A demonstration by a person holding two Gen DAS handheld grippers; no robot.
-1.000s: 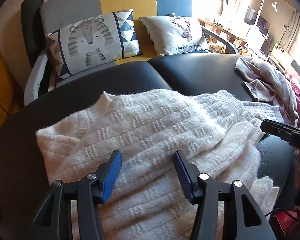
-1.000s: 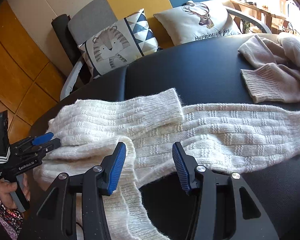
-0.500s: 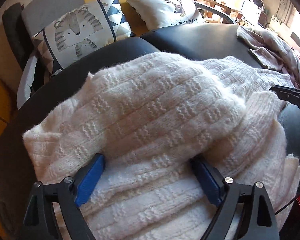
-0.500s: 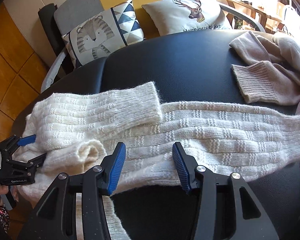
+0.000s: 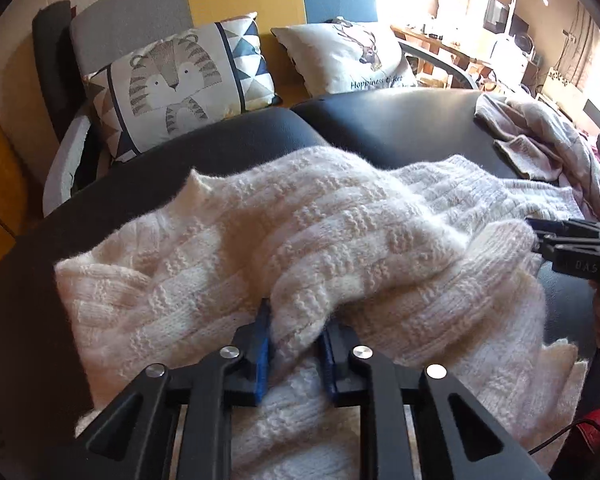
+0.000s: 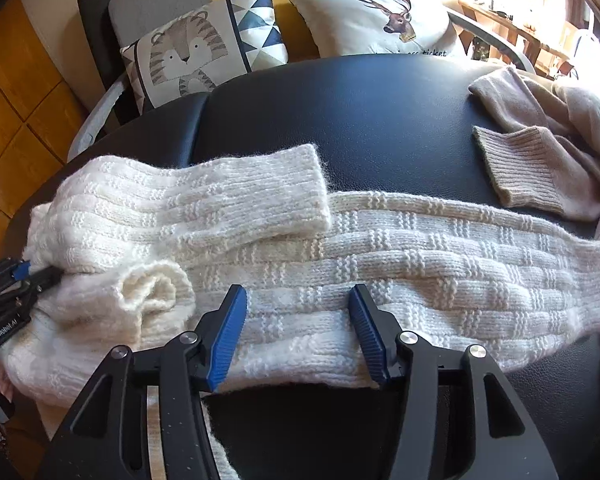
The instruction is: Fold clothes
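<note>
The white knit sweater [image 6: 340, 256] lies spread on the black cushion [image 6: 360, 112], and the left gripper [image 5: 294, 344] is closing, pinching a bunched fold to lift it, while the right gripper [image 6: 298, 334] opens wide over the long sleeve [image 6: 480, 264], probably to take it next.

Both cameras ride on hand-held grippers, looking steeply down and forward along the fingers, close over a white sweater [image 5: 300, 248] on a black table [image 6: 360, 112]. The left view sits at the sweater's left end; the right view hangs nearer its right sleeve. Both share the sweater, the tiger cushion [image 5: 176, 80] and the beige sweater [image 6: 540, 148] far right.
</note>
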